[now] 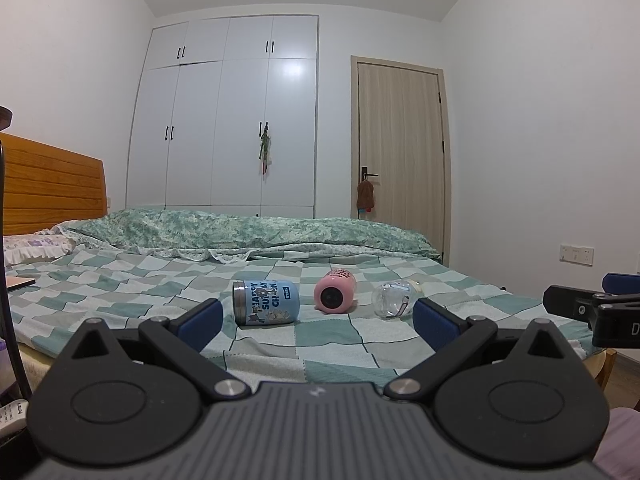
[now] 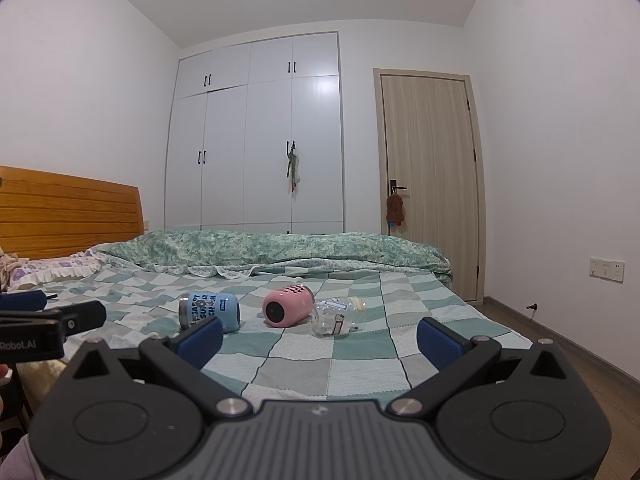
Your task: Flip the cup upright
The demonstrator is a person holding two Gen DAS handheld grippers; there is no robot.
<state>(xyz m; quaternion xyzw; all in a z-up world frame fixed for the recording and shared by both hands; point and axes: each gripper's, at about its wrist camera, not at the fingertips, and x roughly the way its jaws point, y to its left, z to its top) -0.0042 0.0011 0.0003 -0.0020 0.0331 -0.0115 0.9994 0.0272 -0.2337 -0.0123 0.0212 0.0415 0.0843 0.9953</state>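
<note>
On the bed's checked cover (image 1: pixel 120 280), three cups lie toppled in a row, well ahead of both grippers: blue cup (image 1: pixel 266 303) left, pink cup (image 1: pixel 335 296) middle, clear cup (image 1: pixel 394 299) right. Left gripper (image 1: pixel 316 320) and right gripper (image 2: pixel 320 338) are spread wide, holding nothing. The blue cup, cartoon-printed with a steel rim, looks rigid, smooth and prone to rolling; grasp across its body.
</note>
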